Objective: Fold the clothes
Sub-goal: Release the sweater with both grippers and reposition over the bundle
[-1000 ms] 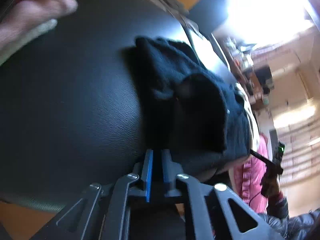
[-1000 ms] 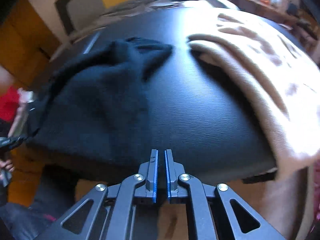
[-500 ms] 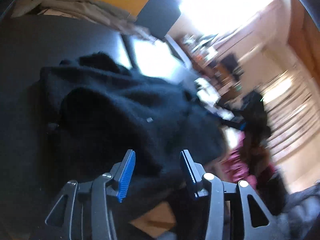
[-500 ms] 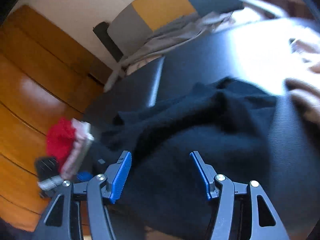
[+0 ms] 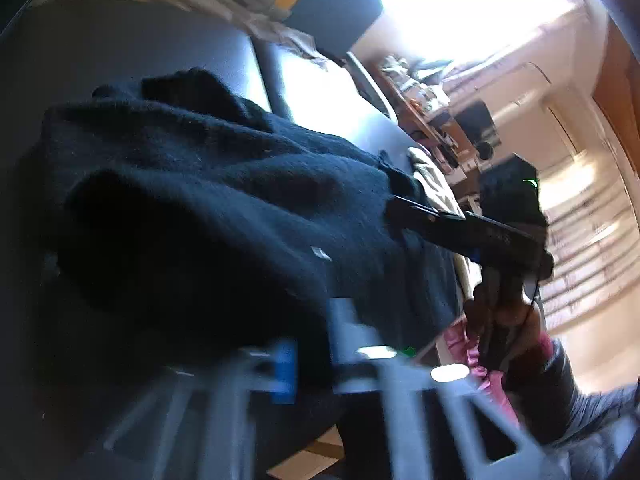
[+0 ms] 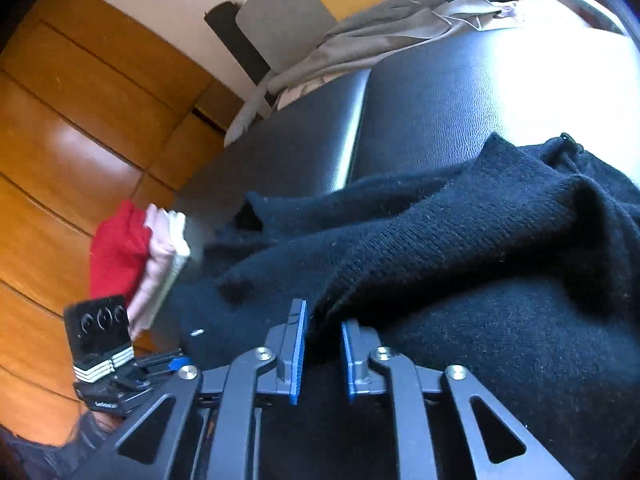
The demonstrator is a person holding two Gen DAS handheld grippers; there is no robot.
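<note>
Two views: from the left wrist we see our left gripper point(image 5: 312, 344), blurred, clamped fully shut on the near hem of the black sweater point(image 5: 224, 200), which lies heaped on the dark padded table point(image 5: 120, 44). From the right wrist, our right gripper point(image 6: 322, 350) is closing, a sweater fold between its blue pads, the rest spreading ahead and right

A sweater point(image 6: 460, 248) was spread on the table point(image 6: 432, 92); folded clothes point(image 6: 140, 260) were stacked at its left, crumpled cloth point(image 6: 380, 36) beyond.
</note>
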